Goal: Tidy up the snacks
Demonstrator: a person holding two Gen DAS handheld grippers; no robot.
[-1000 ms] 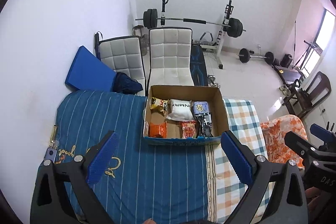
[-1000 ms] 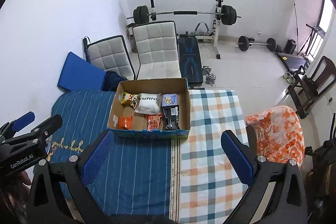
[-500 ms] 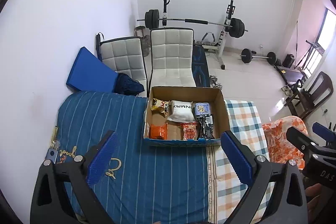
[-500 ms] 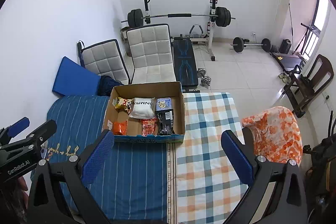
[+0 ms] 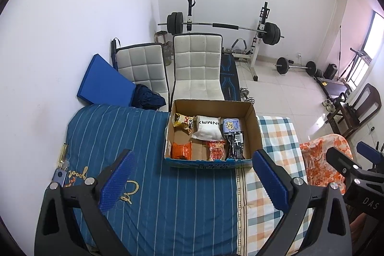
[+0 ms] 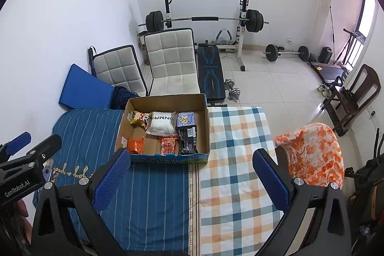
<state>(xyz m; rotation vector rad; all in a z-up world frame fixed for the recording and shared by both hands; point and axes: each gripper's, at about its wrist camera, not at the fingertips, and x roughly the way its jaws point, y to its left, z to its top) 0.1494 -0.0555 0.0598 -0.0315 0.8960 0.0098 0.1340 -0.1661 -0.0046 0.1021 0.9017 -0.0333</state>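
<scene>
An open cardboard box (image 5: 254, 126) (image 6: 206, 126) sits on the bed, straddling the seam between the blue striped cover and the checked cover. Inside lie several snack packets: a white pouch (image 5: 207, 127) (image 6: 162, 124), an orange packet (image 5: 182, 151) (image 6: 135, 145), a red packet (image 5: 217, 150) (image 6: 169, 145), a yellow packet (image 5: 183, 122), a pale blue packet (image 5: 231, 125) and a black packet (image 5: 235, 144) (image 6: 188, 138). My left gripper (image 5: 193, 180) hangs open above the blue cover, short of the box. My right gripper (image 6: 189, 180) is open too, empty, above the seam.
Blue striped cover (image 5: 120, 136) lies left, checked cover (image 6: 237, 150) right, with an orange floral cloth (image 6: 314, 150) at the bed's right edge. Two white padded chairs (image 5: 196, 68), a blue mat (image 5: 103, 83) and a barbell rack (image 5: 223, 25) stand beyond the bed.
Both grippers have risen and drawn back a little, so the box sits slightly lower and farther in each view. Jaws stay open; nothing in the box moved.
</scene>
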